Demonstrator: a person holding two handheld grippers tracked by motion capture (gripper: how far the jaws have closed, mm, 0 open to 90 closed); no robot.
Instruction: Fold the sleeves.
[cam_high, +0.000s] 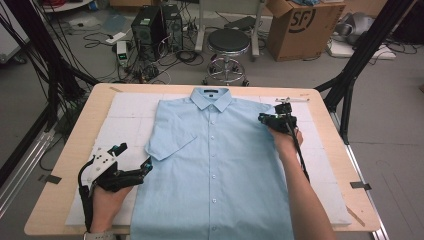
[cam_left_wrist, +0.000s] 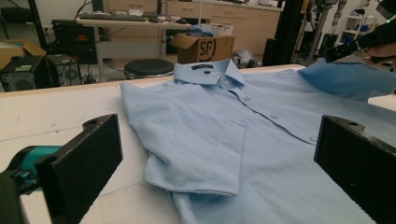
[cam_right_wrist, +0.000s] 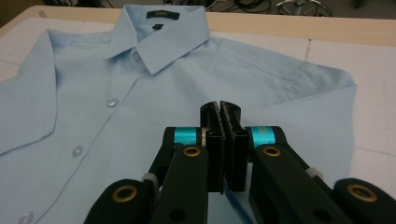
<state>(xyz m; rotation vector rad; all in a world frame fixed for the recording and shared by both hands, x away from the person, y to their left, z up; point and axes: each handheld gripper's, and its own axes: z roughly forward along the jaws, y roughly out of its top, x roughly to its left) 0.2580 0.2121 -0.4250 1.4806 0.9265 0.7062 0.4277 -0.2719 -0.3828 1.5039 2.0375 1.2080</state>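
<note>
A light blue short-sleeved shirt (cam_high: 215, 165) (cam_left_wrist: 261, 154) (cam_right_wrist: 93, 93) lies buttoned, front up, collar at the far side. At the shirt's left edge, just below the left sleeve (cam_high: 167, 142), my left gripper (cam_high: 134, 156) (cam_left_wrist: 217, 140) stands open; its jaws sit wide apart with the sleeve ahead of them and nothing clamped. My right gripper (cam_high: 265, 119) (cam_right_wrist: 219, 109) is shut on the right sleeve's cloth, a sliver of blue showing between its pads. In the left gripper view the right gripper (cam_left_wrist: 355, 44) holds that sleeve (cam_left_wrist: 345, 79) raised off the table.
The shirt rests on a white mat (cam_high: 125, 115) covering a wooden table (cam_high: 75, 165). Beyond the far edge stand a round stool (cam_high: 228, 42), a cardboard box (cam_high: 300, 25) and computer towers (cam_high: 150, 25) amid cables. Black frame legs (cam_high: 350, 85) flank the table.
</note>
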